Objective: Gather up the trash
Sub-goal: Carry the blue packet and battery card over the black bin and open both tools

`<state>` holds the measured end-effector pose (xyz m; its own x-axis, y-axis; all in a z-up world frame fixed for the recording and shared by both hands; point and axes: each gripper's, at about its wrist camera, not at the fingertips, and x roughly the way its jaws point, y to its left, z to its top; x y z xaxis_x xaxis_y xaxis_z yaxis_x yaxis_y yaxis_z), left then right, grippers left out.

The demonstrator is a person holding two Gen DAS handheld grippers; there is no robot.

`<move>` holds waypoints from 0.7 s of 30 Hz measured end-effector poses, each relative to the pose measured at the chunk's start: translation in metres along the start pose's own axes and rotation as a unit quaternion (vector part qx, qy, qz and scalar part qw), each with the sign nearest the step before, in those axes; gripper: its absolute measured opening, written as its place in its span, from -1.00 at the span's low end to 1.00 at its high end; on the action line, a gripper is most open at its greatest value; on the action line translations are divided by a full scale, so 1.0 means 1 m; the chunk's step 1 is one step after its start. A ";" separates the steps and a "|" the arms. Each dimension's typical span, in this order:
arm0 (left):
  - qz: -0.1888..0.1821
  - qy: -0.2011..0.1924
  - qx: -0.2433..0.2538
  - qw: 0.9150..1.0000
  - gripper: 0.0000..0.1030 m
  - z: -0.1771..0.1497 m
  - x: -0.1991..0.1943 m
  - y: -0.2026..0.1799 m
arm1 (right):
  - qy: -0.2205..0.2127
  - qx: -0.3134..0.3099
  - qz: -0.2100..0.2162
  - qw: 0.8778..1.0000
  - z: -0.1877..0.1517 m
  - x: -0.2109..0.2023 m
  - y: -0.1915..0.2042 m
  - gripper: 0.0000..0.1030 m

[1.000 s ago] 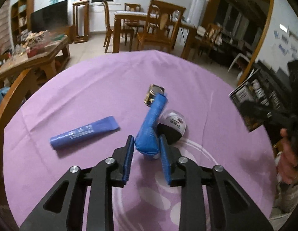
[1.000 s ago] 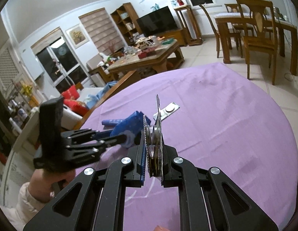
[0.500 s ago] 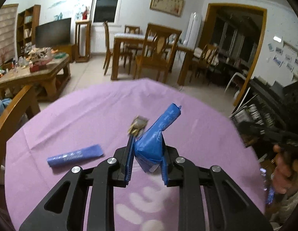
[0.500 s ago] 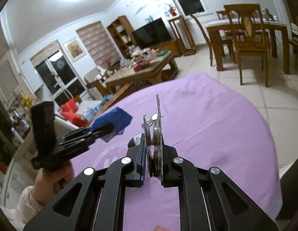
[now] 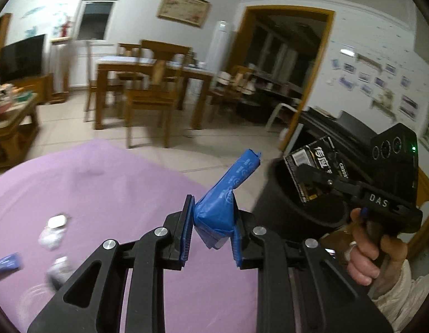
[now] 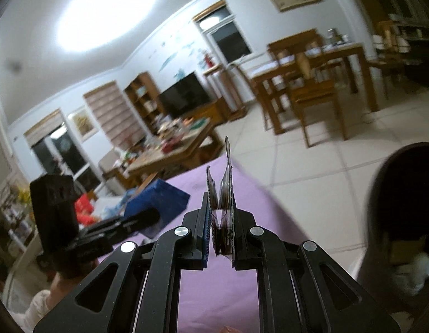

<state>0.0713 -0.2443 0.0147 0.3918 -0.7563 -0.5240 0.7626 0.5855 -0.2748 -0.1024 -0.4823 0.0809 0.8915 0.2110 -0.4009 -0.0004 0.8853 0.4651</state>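
Between both pairs of tongs, trash rides toward the bin.
Left tongs [image 5: 211, 231] pinch a crumpled blue wrapper [image 5: 224, 194]; right tongs [image 6: 219, 234] pinch a folded black packet [image 6: 224, 194]. The dark bin [image 6: 403, 222], at three o'clock beyond the purple surface [image 5: 98, 188], likely needs each load carried over its mouth, then released.
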 end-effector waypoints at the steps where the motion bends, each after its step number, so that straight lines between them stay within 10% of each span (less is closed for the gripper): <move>1: -0.012 0.003 0.003 1.000 -0.54 0.003 0.010 -0.009 | -0.009 0.003 -0.008 1.000 0.001 -0.008 -0.009 -0.78; 21: -0.143 0.086 0.069 0.984 -0.54 -0.001 0.172 -0.158 | -0.096 0.118 -0.209 0.966 -0.026 -0.126 -0.205 -0.77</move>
<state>0.0179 -0.4665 -0.0326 0.0679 -0.8164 -0.5735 0.8965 0.3022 -0.3241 -0.2266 -0.6793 0.0157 0.8588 -0.2458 -0.4495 0.4612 0.7531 0.4692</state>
